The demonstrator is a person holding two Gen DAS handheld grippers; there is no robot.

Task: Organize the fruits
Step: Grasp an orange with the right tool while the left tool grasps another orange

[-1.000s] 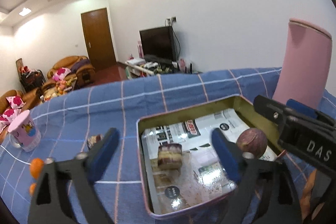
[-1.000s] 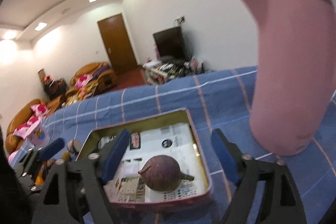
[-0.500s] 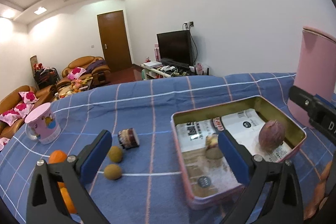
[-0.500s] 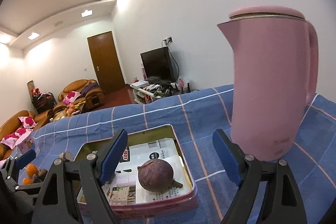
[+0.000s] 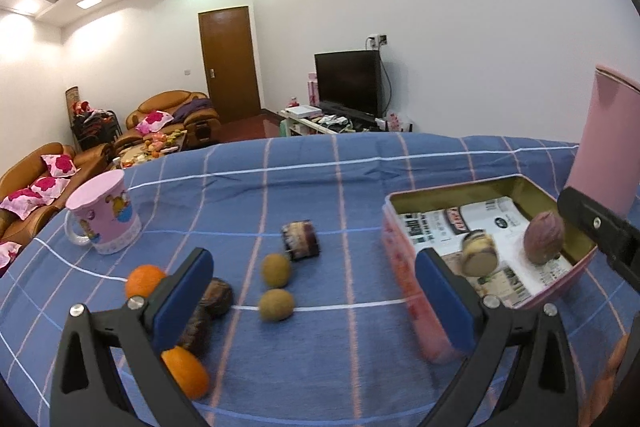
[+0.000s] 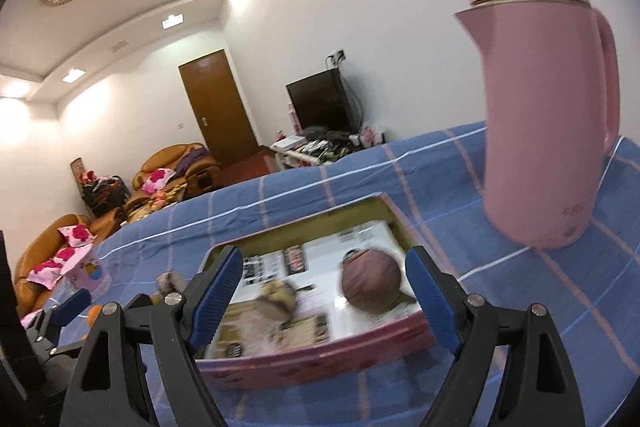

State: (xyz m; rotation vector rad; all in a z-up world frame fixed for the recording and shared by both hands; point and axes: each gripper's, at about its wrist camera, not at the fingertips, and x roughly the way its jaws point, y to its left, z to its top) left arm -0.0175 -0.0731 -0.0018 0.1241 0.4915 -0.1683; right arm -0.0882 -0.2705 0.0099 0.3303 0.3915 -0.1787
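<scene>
A pink tin tray [image 5: 404,267] lined with printed paper sits on the blue checked cloth; it also shows in the right wrist view [image 6: 320,359]. In it lie a purple round fruit [image 5: 543,237] [image 6: 371,278] and a small brownish piece [image 5: 479,253] [image 6: 277,299]. Left of the tray lie two green-brown fruits [image 5: 275,269] [image 5: 275,303], a dark cut piece [image 5: 300,239], two oranges [image 5: 142,279] [image 5: 186,371] and a dark brown fruit [image 5: 218,295]. My left gripper [image 5: 316,303] is open and empty above them. My right gripper [image 6: 326,299] is open and empty over the tray's near edge.
A tall pink kettle [image 6: 548,123] stands right of the tray, also at the right edge of the left wrist view [image 5: 604,143]. A pink cartoon mug [image 5: 105,211] stands at the far left. Sofas, a door and a TV lie beyond the table.
My left gripper has drawn back and swung left, from over the tray to over the loose fruits. My right gripper has shifted left and tilted, now over the tray's near edge.
</scene>
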